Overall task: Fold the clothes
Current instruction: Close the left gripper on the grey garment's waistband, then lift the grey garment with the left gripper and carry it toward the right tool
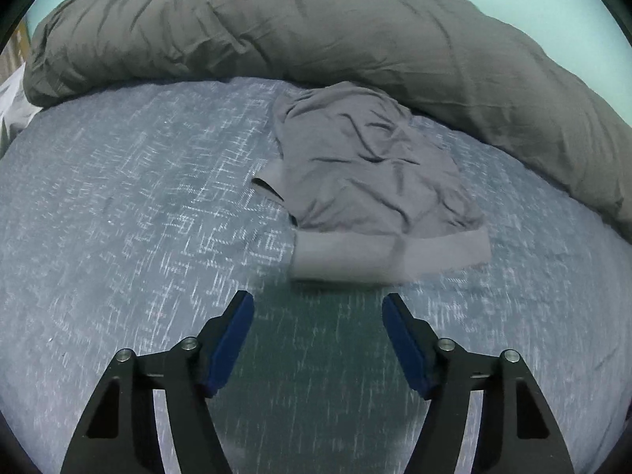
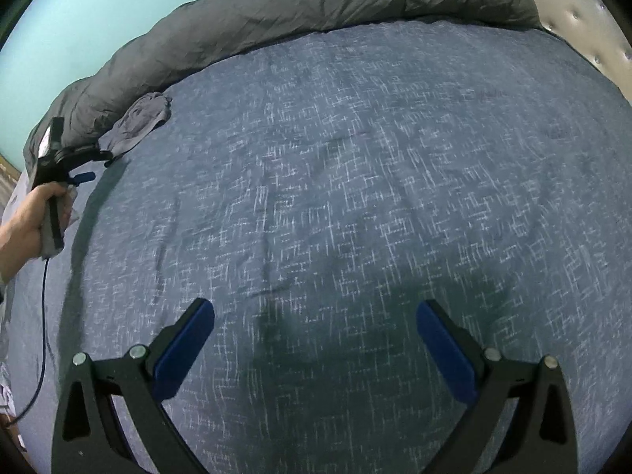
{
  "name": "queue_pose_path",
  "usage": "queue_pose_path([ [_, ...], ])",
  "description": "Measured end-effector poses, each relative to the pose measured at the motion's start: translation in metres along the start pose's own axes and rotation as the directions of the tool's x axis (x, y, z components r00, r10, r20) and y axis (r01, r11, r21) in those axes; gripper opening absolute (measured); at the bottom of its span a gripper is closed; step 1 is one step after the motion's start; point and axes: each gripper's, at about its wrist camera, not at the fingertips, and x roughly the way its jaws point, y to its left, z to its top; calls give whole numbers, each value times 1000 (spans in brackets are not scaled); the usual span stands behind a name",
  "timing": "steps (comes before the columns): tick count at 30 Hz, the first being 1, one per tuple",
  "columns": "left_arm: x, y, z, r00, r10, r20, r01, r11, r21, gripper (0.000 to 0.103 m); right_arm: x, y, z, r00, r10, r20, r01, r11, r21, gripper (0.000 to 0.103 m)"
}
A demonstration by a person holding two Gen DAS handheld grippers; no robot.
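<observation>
A crumpled grey garment (image 1: pixel 375 181) with a wide lighter waistband lies on the blue patterned bed sheet (image 1: pixel 118 197), just in front of my left gripper (image 1: pixel 318 300). That gripper is open, its blue pads apart over bare sheet, a short way from the waistband's edge. The right wrist view shows the same garment (image 2: pixel 138 122) far to the left, with a hand (image 2: pixel 27 221) holding the left gripper (image 2: pixel 100 166) beside it. My right gripper (image 2: pixel 316 308) is open wide above the bare sheet (image 2: pixel 355 177), with nothing between its fingers.
A bulky grey duvet (image 1: pixel 316 27) is bunched along the far side of the bed, right behind the garment, and appears again as the duvet (image 2: pixel 276 8). A padded headboard (image 2: pixel 584 19) stands at the upper right. A cable (image 2: pixel 43 316) hangs from the left gripper's handle.
</observation>
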Motion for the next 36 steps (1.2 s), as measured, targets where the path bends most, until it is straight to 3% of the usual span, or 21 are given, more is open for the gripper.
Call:
queue_pose_path([
  [4,11,0,9,1000,-8,-8,8,1000,-2,55,0,-2,-5,1000,9,-10,-9,1000,0,103],
  [5,15,0,10,1000,-13,-14,13,1000,1,46,1,-2,-5,1000,10,-14,-10,1000,3,103],
  [7,20,1,11,999,-29,-22,29,1000,-10,40,4,-4,-6,1000,6,-23,-6,1000,12,103],
  [11,24,3,12,998,-48,-29,48,999,-7,9,7,-7,-8,999,3,-34,-2,1000,22,103],
  [12,23,4,12,998,-55,-29,55,998,-10,7,7,-7,-8,999,3,-34,-2,1000,22,103],
  [18,8,8,10,997,-81,-15,81,997,15,4,5,0,-12,999,7,-34,-7,1000,18,103],
  [28,-53,3,-4,990,-134,36,131,988,80,3,-21,8,-23,1000,23,-12,-23,1000,2,103],
  [32,-103,-7,-28,979,-179,98,167,978,122,3,-34,8,-32,1000,28,11,-28,1000,-10,103],
  [36,-139,-12,-65,967,-233,104,221,969,113,3,-42,7,-46,999,31,23,-31,1000,-3,103],
])
